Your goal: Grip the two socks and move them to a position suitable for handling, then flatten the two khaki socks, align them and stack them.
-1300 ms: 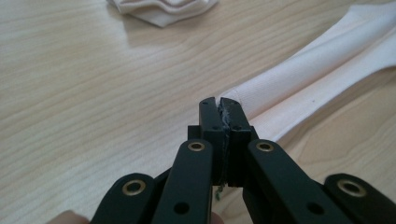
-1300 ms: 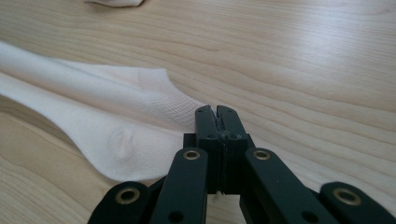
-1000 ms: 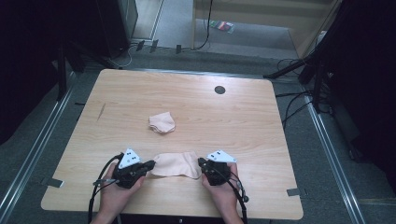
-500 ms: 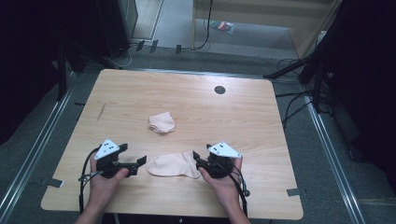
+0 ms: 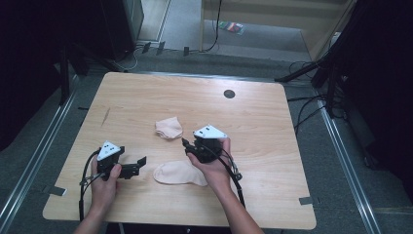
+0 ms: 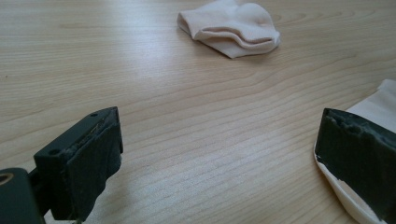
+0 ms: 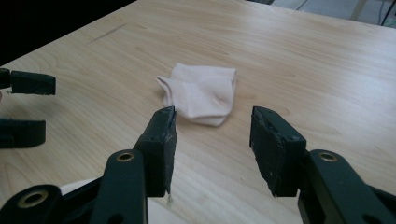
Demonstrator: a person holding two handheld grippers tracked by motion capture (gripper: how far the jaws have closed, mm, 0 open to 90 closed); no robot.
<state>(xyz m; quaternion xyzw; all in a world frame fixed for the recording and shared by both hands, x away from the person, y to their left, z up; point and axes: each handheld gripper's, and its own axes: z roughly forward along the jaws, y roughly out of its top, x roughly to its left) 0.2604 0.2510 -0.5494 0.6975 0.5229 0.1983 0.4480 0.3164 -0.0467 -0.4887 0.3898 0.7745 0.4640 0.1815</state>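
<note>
Folded sock sits mid-table, dead ahead of the right gripper, whose half-open, empty jaws have just been closing. Left gripper, wide open and empty, is farther off by the flat sock.

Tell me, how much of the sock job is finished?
One small pale pink sock already lies folded near the table's middle. The second pale pink sock lies flat at the near edge, not yet folded. Both tools are open and hold nothing: the left tool sits beside the flat sock, and the right tool, whose jaws have just been closing, points at the folded one. Folding the flat sock looks left.
</note>
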